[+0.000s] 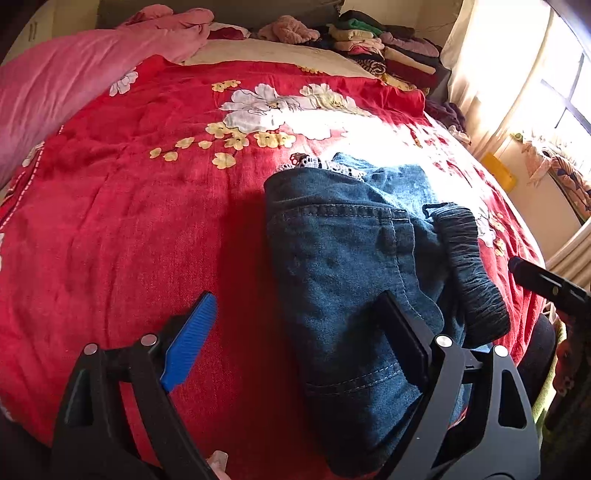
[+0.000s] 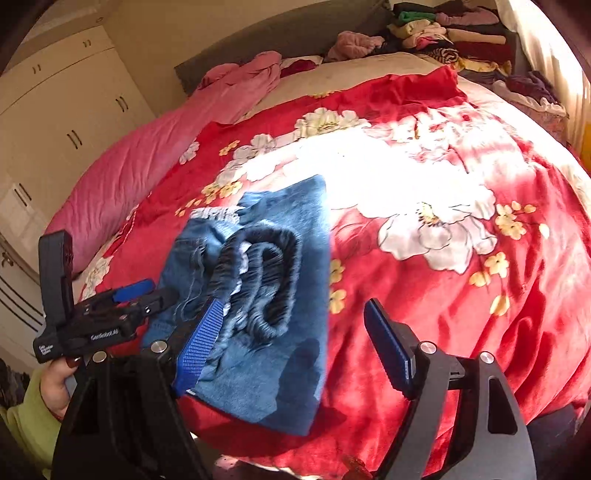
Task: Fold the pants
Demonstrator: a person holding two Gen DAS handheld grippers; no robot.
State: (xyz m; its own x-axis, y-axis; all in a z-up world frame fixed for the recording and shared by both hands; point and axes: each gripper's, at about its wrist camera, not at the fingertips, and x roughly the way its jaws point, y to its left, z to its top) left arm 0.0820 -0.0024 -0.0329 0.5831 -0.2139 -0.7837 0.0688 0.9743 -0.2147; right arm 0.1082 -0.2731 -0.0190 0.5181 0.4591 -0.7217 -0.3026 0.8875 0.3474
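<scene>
Folded pants (image 1: 354, 280) lie lengthwise on the bed (image 1: 147, 221), between the left gripper (image 1: 299, 339) and right gripper (image 2: 291, 332); both jaws spread, empty

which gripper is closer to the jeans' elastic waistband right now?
Right. The right gripper has one finger lying over the edge of the waistband, jaws open. The left gripper straddles the jeans' opposite edge, beside the waistband.

The blanket (image 2: 461, 295) lies bare right of the jeans (image 2: 266, 325). A clothes pile (image 2: 454, 33) crowds its far corner. A quilt (image 2: 129, 173) lines its left.
</scene>
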